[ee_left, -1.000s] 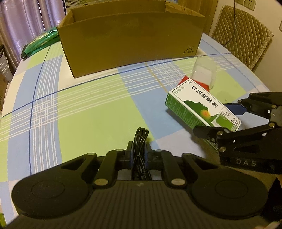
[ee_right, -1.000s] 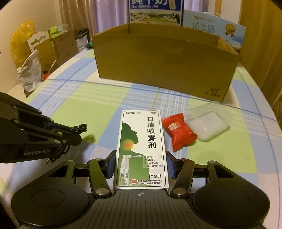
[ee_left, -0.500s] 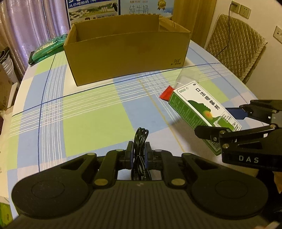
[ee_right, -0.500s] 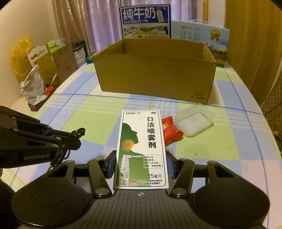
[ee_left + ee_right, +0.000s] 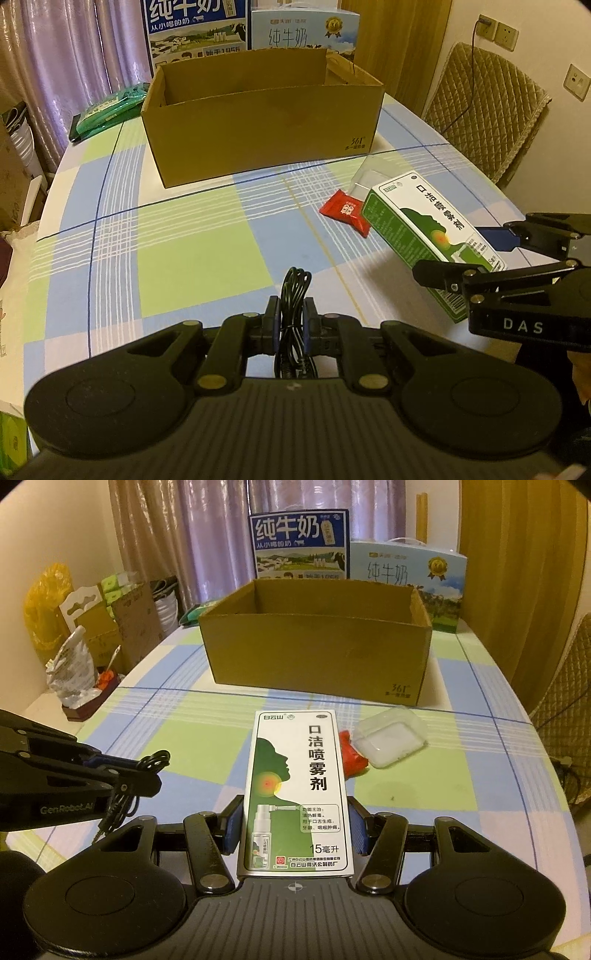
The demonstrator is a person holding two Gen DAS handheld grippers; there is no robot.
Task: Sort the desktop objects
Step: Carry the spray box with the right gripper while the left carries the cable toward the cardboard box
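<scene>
1. Holding check, nearest first. Left gripper [image 5: 291, 325] is clamped on a bundled black cable [image 5: 293, 295]; loops stick out ahead of the pads and loose plug ends hang below. Risk: a slack strand slides free or catches the box rim on the way over.
2. Right gripper [image 5: 295, 830] is closed on the sides of the green-and-white spray box [image 5: 295, 794], gripped at its near end only, with most of its length cantilevered forward above the table [image 5: 184, 760]. Risk: the carton pivots or its thin walls buckle, and it drops.
3. The two grippers sit close side by side. Risk: collision if both swing toward the same opening together.
4. Mid-table, not yet picked: red candy packet [image 5: 345, 212] touching or just beside a clear plastic case [image 5: 389, 740]. Risk: the overhanging carton, if carried low, sweeps them off position.
5. Far: open cardboard box [image 5: 317, 653], presumably the destination; its floor is hidden from both views. Risk: carried items strike the tall near wall unless lifted higher first.
</scene>
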